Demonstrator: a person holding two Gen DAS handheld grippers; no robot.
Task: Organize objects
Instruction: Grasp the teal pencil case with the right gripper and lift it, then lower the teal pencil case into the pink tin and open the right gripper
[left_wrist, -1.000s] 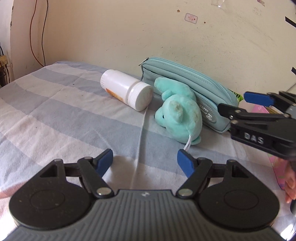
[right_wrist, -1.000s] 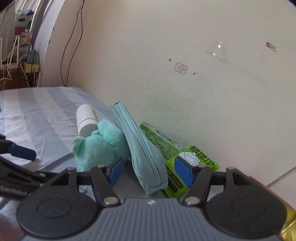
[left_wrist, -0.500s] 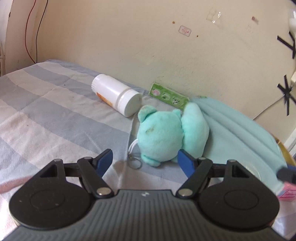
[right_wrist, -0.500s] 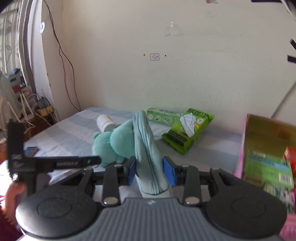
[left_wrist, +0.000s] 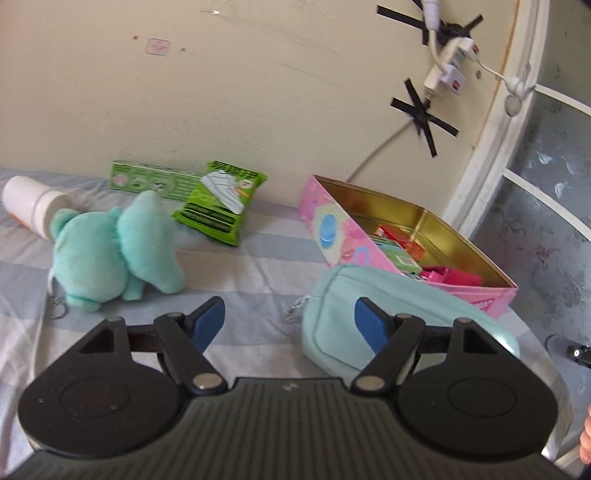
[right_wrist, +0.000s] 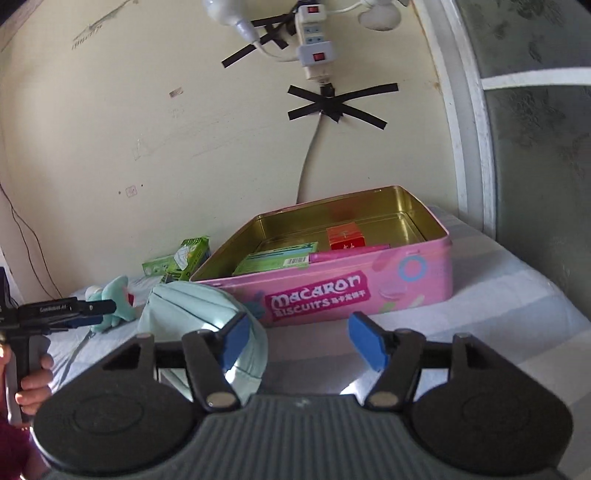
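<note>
Cream wall, striped bed

We see a scuffed cream wall (left_wrist: 258, 92) — a power strip (right_wrist: 314, 40) taped on with black crosses — above the blue-and-white striped bedsheet (left_wrist: 258, 266), beside a white-framed frosted window (right_wrist: 535, 147).

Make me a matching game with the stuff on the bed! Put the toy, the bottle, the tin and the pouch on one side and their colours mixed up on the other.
Things:
1. plush toy
2. bottle
3. biscuit tin
4. snack packet

Colours:
A. pink outside, gold inside
B. bright green
C. mint green
D. white

The zip pouch is mint too, so I swapped it for the packet.

Pairs: 1-C, 2-D, 3-A, 4-B
</note>
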